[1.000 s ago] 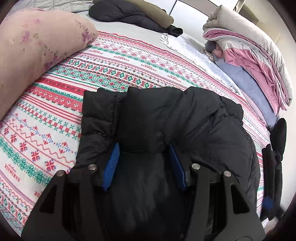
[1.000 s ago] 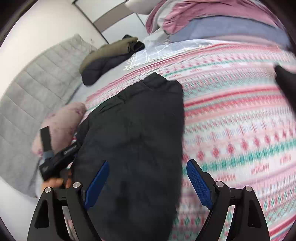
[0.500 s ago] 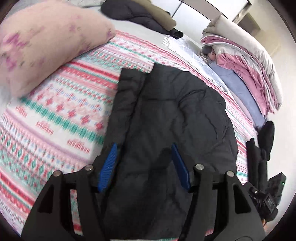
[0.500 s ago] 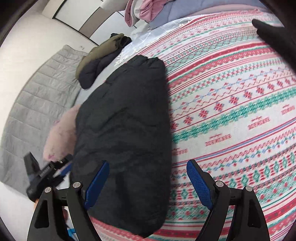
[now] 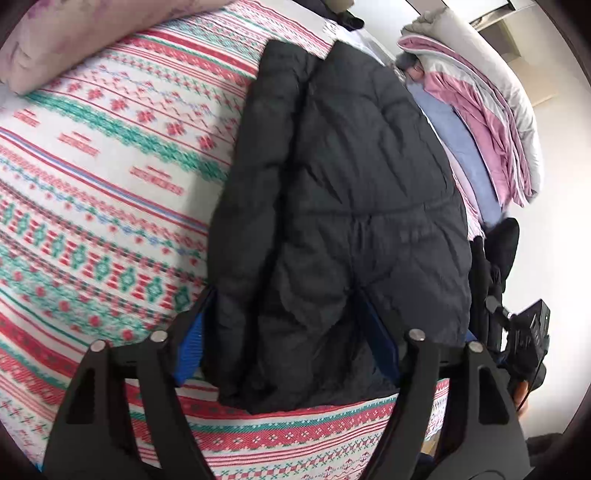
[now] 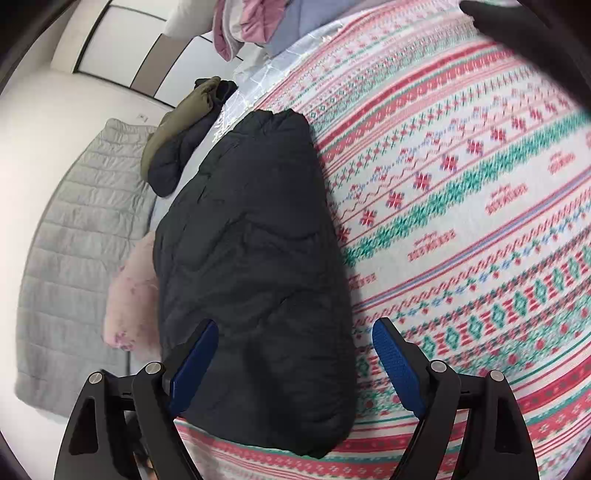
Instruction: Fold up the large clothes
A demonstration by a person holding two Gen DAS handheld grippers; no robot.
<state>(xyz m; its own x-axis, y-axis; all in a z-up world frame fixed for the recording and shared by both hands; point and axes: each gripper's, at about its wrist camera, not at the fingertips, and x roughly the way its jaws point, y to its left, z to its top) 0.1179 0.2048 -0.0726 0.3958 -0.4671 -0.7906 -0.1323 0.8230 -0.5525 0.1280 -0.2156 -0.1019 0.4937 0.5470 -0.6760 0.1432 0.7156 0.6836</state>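
Now | left tool (image 5: 291, 343) opening astride jacket (image 5: 340, 206) hem | right tool (image 6: 293, 362) wide, empty | bedspread (image 6: 461, 206) bare rightward

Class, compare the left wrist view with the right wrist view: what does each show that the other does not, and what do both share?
Only the left wrist view shows the right tool's black body beside the bed. Only the right wrist view shows the grey quilted headboard and the olive garment. Both share the black padded jacket on the patterned bedspread, the pink pillow and piled bedding.
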